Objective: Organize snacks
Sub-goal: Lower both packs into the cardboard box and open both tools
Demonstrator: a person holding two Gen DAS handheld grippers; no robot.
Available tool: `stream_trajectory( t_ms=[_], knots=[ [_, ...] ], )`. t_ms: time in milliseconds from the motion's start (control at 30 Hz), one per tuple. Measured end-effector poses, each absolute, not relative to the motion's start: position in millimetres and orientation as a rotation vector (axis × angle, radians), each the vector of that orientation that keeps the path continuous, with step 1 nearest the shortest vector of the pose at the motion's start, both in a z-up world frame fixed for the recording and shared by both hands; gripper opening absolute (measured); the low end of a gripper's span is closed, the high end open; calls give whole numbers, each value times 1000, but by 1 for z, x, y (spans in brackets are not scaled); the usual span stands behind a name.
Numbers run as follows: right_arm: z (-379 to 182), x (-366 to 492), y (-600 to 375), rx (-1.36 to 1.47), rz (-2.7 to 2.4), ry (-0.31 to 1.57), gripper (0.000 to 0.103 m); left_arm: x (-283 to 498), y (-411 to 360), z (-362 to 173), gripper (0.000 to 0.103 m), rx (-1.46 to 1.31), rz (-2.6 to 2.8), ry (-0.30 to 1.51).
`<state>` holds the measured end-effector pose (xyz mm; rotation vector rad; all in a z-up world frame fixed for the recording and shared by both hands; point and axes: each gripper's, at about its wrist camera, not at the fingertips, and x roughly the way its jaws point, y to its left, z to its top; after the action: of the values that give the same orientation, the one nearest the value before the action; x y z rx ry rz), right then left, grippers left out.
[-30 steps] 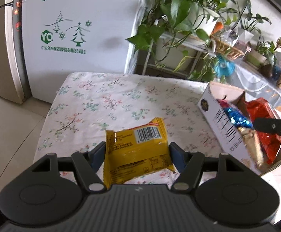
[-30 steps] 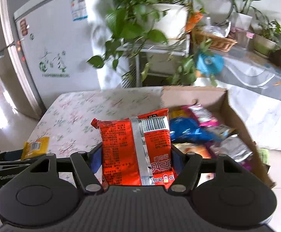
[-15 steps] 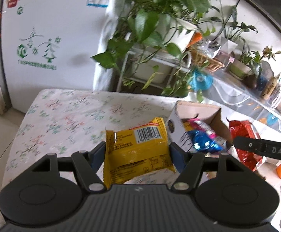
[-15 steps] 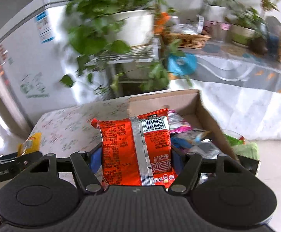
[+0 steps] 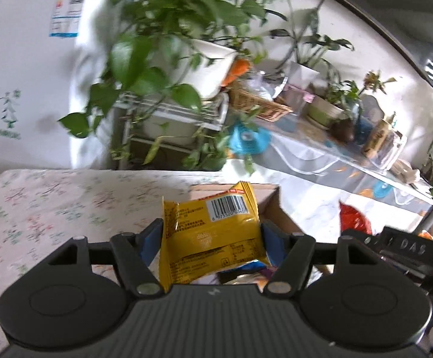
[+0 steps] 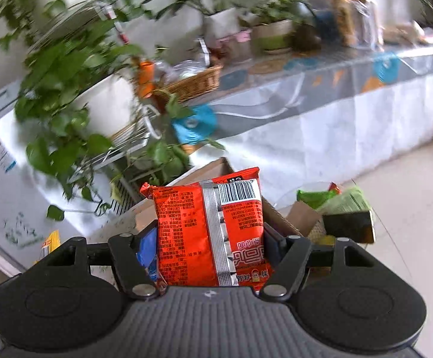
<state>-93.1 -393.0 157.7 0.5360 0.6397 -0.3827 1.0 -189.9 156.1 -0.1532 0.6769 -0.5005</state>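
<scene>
My left gripper (image 5: 212,232) is shut on a yellow snack packet (image 5: 213,232) and holds it over the near end of an open cardboard box (image 5: 271,205), whose contents are mostly hidden behind the packet. My right gripper (image 6: 210,235) is shut on a red snack packet (image 6: 210,232) and holds it above the same cardboard box (image 6: 204,170). The red packet (image 5: 353,219) and the right gripper's black body also show at the right of the left wrist view. The yellow packet's edge (image 6: 50,240) shows at the left of the right wrist view.
The box sits on a table with a floral cloth (image 5: 52,200). Behind it stand a rack of potted plants (image 5: 171,59) and a white fridge (image 5: 22,74). A long counter (image 6: 320,89) holds pots and a wicker basket (image 6: 195,83). Green packets (image 6: 332,200) lie on the floor.
Both grippers have swung to the right and risen with their packets. The left gripper now holds the yellow packet over the box instead of beside it. Both grips are unchanged.
</scene>
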Motion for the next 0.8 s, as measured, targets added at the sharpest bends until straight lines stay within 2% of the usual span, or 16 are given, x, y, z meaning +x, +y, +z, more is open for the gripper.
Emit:
stream_trajectory(
  t_ms=[633,800],
  knots=[
    [134,-94,-412,688,-475,674,74,44,-273,140,69,-93,-545,734],
    [128,-93,-415,735,-503,677,76,54,-293,133,74,-45,-553,757]
  ],
)
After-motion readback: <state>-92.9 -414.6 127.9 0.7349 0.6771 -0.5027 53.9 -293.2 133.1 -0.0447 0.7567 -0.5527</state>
